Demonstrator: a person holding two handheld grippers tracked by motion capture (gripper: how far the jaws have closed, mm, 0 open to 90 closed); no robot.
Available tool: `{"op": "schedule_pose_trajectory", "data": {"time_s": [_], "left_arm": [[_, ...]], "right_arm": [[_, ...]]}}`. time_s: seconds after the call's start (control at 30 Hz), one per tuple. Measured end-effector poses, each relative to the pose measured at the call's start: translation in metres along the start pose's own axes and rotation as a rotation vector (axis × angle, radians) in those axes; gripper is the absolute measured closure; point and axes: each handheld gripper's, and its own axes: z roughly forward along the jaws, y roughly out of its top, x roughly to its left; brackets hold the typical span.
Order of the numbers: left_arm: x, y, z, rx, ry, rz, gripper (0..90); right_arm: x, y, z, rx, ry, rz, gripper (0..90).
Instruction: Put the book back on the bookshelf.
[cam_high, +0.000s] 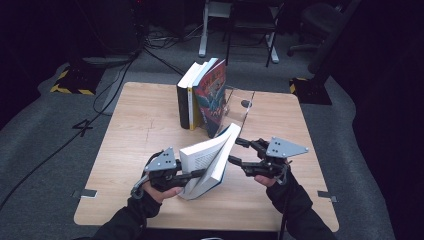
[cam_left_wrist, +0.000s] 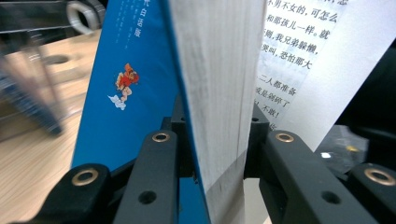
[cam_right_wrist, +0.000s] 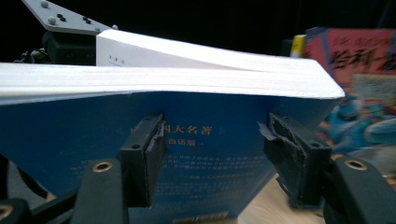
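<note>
Blue-covered paperback (cam_high: 207, 160) held open and tilted above the wooden worktop (cam_high: 135, 130), near its front edge. Left gripper (cam_high: 192, 176) clamped on cover and page block from the left, jaws tight on both faces. Right gripper (cam_high: 235, 151) spread wide just beside the blue cover, gripping nothing. Behind, three upright books (cam_high: 202, 95) against a clear bookend (cam_high: 239, 107).

From my station, the open book (cam_left_wrist: 219, 93) is cropped at the left claw view's top edge; upper-left background objects there are blurred.
</note>
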Motion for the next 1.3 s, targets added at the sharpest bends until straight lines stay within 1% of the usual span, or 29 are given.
{"op": "schedule_pose_trajectory", "data": {"time_s": [0.03, 0.07, 0.1, 0.17, 0.27, 0.3, 0.33, 0.4, 0.47, 0.5, 0.53, 0.6, 0.63, 0.67, 0.7, 0.77, 0.83, 0.9, 0.93, 1.0, 1.1, 1.17, 1.2, 1.23, 1.3], "left_arm": [[0.002, 0.003, 0.007, 0.001, -0.026, 0.002, 73.0], [0.004, 0.005, 0.013, -0.005, -0.039, 0.003, 72.4], [0.004, 0.006, 0.017, -0.005, -0.045, 0.002, 72.4], [0.007, 0.009, 0.022, -0.002, -0.039, 0.027, 72.2], [0.009, 0.011, 0.022, -0.001, -0.031, 0.039, 71.5], [0.009, 0.011, 0.020, 0.004, -0.017, 0.048, 71.2], [0.009, 0.011, 0.018, 0.003, -0.011, 0.045, 71.2], [0.010, 0.010, 0.014, 0.003, 0.011, 0.056, 70.9], [0.011, 0.009, 0.010, 0.004, 0.023, 0.053, 70.5], [0.011, 0.008, 0.009, 0.007, 0.030, 0.060, 69.6], [0.009, 0.008, 0.006, 0.015, 0.057, 0.082, 68.7], [0.007, 0.008, 0.002, 0.025, 0.091, 0.107, 64.7], [0.005, 0.007, 0.001, 0.026, 0.108, 0.109, 63.0], [0.004, 0.007, -0.002, 0.034, 0.133, 0.127, 62.5], [0.001, 0.006, -0.005, 0.041, 0.149, 0.140, 62.4], [-0.002, 0.004, -0.007, 0.057, 0.159, 0.156, 61.4], [-0.005, 0.001, -0.010, 0.079, 0.163, 0.180, 60.3], [-0.009, -0.003, -0.011, 0.092, 0.157, 0.184, 59.1], [-0.011, -0.006, -0.012, 0.106, 0.148, 0.190, 59.0], [-0.017, -0.011, -0.012, 0.134, 0.148, 0.205, 57.8], [-0.022, -0.019, -0.012, 0.161, 0.142, 0.205, 54.6], [-0.025, -0.025, -0.008, 0.169, 0.125, 0.185, 51.6], [-0.027, -0.029, -0.005, 0.171, 0.125, 0.176, 48.9], [-0.029, -0.032, -0.002, 0.184, 0.132, 0.170, 46.9], [-0.033, -0.039, 0.006, 0.202, 0.158, 0.153, 36.8]], "right_arm": [[-0.001, 0.001, -0.005, 0.005, -0.021, -0.012, 39.5], [-0.004, 0.002, -0.010, 0.009, -0.036, -0.016, 39.5], [-0.007, 0.003, -0.014, 0.011, -0.046, -0.009, 39.4], [-0.010, 0.003, -0.018, 0.014, -0.063, -0.006, 39.2], [-0.012, 0.003, -0.019, 0.010, -0.076, 0.005, 38.7], [-0.012, 0.003, -0.018, 0.011, -0.079, 0.004, 38.7], [-0.011, 0.003, -0.016, 0.004, -0.080, 0.005, 38.7], [-0.008, 0.003, -0.011, 0.007, -0.076, 0.005, 38.0], [-0.004, 0.004, -0.004, 0.021, -0.078, -0.009, 37.0], [-0.001, 0.003, 0.001, 0.027, -0.076, -0.017, 36.7], [0.001, 0.002, 0.004, 0.028, -0.081, -0.017, 36.5], [0.005, -0.001, 0.011, 0.024, -0.083, -0.016, 36.2], [0.006, -0.003, 0.013, 0.026, -0.085, -0.017, 36.2], [0.007, -0.005, 0.015, 0.030, -0.079, -0.020, 36.2], [0.008, -0.008, 0.017, 0.039, -0.074, -0.024, 36.2], [0.011, -0.014, 0.020, 0.063, -0.070, -0.027, 36.2], [0.012, -0.019, 0.021, 0.086, -0.062, -0.030, 36.2], [0.013, -0.024, 0.023, 0.102, -0.053, -0.032, 36.2], [0.014, -0.026, 0.024, 0.111, -0.053, -0.032, 36.2], [0.015, -0.030, 0.026, 0.123, -0.046, -0.030, 36.1], [0.016, -0.034, 0.029, 0.139, -0.042, -0.032, 35.8], [0.018, -0.037, 0.031, 0.147, -0.038, -0.035, 35.0], [0.018, -0.038, 0.032, 0.147, -0.034, -0.031, 34.7], [0.018, -0.039, 0.034, 0.150, -0.029, -0.024, 33.9], [0.018, -0.041, 0.036, 0.162, -0.033, -0.025, 33.1]]}}
